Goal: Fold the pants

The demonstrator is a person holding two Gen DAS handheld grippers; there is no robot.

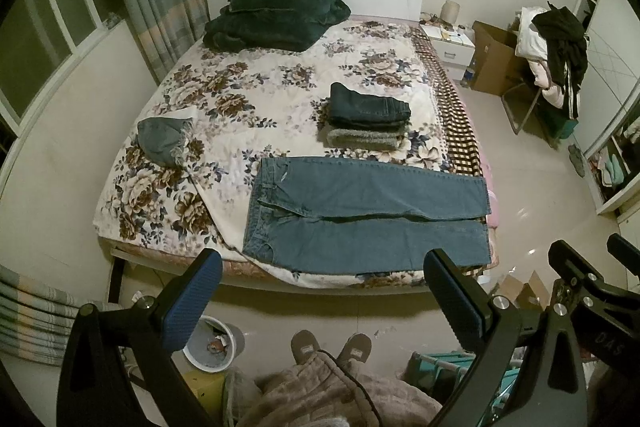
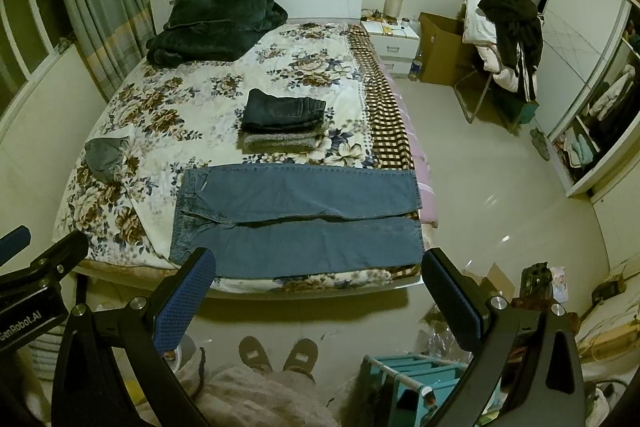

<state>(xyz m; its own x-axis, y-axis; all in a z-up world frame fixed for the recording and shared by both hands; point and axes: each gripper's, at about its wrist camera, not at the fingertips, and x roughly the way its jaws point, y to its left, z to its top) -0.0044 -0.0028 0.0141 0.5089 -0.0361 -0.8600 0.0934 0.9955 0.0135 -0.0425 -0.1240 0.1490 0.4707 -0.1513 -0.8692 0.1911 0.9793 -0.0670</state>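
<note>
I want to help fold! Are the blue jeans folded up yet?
Not yet. The blue jeans lie spread flat, both legs side by side on the bed.

Left gripper (image 1: 322,291) was held up in the air, jaws spread wide, blue pads (image 1: 192,301) facing each other, nothing between them. Right gripper (image 2: 318,291) was the same: wide apart, empty, level with the left and just beside it. Person's slippered feet (image 1: 330,347) stood side by side below both, pointing forward.
</note>
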